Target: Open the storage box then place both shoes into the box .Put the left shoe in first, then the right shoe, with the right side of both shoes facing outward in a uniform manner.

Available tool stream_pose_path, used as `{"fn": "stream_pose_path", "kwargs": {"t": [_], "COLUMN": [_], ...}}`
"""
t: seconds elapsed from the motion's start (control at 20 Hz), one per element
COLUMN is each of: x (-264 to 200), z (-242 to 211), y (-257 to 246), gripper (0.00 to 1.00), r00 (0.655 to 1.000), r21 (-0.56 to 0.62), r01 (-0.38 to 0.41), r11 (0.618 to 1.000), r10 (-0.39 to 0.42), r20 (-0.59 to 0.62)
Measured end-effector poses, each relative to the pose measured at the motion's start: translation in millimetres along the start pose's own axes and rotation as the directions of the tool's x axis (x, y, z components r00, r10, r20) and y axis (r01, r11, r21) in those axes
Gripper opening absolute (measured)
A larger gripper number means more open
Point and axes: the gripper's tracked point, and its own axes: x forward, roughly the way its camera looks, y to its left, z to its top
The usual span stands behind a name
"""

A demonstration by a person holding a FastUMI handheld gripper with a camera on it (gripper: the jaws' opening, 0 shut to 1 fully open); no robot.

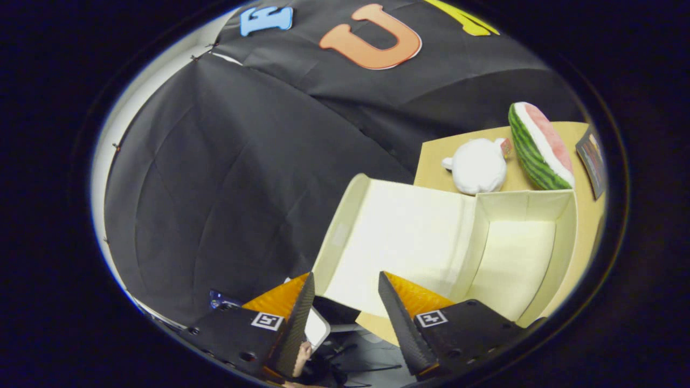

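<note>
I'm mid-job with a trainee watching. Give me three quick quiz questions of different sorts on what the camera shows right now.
1. True or false: the storage box has its lid open.
2. What is inside the box? A) one shoe B) two shoes C) nothing visible
3. Which two things sit on the table beyond the box?

Key:
1. True; the lid is folded back, beyond the fingers of the tool.
2. C; the tool's fingers are apart and hold nothing.
3. A white plush toy and a watermelon slice toy.
</note>
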Motion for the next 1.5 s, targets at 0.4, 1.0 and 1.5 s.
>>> {"fn": "stream_pose_path", "kwargs": {"t": [0.4,1.0,1.5], "x": [-19.1,-173.7,-280.9], "z": [6.1,13.4,-49.1], "y": [-42.2,-291.2,-444.4], "gripper": [0.95,0.96,0.96], "r00": [0.984,0.748,0.636], "r21": [-0.098,-0.166,-0.101], "r01": [0.176,0.658,0.771], "r11": [0.98,0.734,0.629], "r10": [-0.173,-0.613,-0.752], "r20": [0.035,0.254,0.175]}}
